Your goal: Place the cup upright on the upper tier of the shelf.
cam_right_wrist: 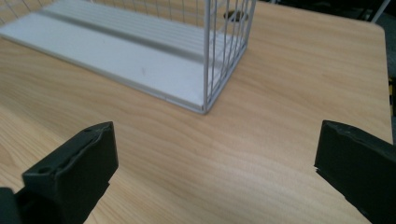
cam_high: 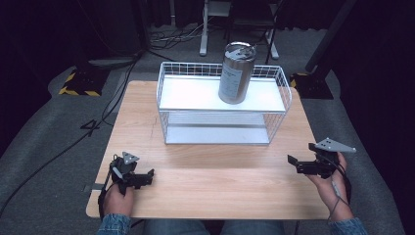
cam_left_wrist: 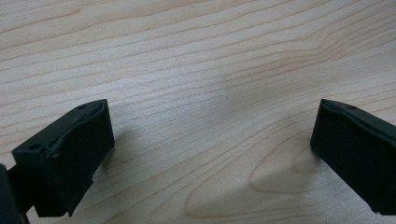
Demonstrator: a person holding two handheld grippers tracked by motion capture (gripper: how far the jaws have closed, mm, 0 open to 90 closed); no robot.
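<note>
High view: the tall brushed-steel canister (cam_high: 237,72) stands on the white wire shelf rack (cam_high: 222,95) at upper centre, both grippers' fingers wide and empty over the wooden bench (cam_high: 205,186), so handling seems not begun.

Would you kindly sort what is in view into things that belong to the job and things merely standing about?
Belongs to the job:
- metal can, upright on the rack's top shelf
- white wire rack on the wooden table
- left claw and right claw, both open, holding nothing

Standing about:
- cables on the floor
- yellow-and-black striped base
</note>
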